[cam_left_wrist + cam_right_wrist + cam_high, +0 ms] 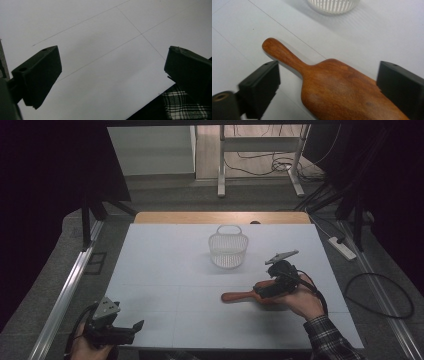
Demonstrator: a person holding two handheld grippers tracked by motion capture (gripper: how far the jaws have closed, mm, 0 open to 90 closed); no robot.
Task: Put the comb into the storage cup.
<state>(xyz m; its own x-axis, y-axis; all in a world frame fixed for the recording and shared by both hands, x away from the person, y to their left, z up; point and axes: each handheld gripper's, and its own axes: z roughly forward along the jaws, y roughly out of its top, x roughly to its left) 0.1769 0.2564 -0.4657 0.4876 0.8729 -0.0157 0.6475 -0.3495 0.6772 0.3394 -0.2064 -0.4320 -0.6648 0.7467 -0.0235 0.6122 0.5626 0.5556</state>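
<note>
the right hand-held gripper (328, 85) sits wide open around the broad end of the wooden paddle (332, 85), which lies flat on the desk (165, 270) in front of the white basket (228, 249), and the far jaw looks right against the edge while the near one stands off. if it closes like that i reckon the paddle could skate sideways or pivot out, since it's smooth and tapered. the basket looks empty, and the left hand-held gripper (110, 75) hangs open over bare desk at the near corner.
</note>
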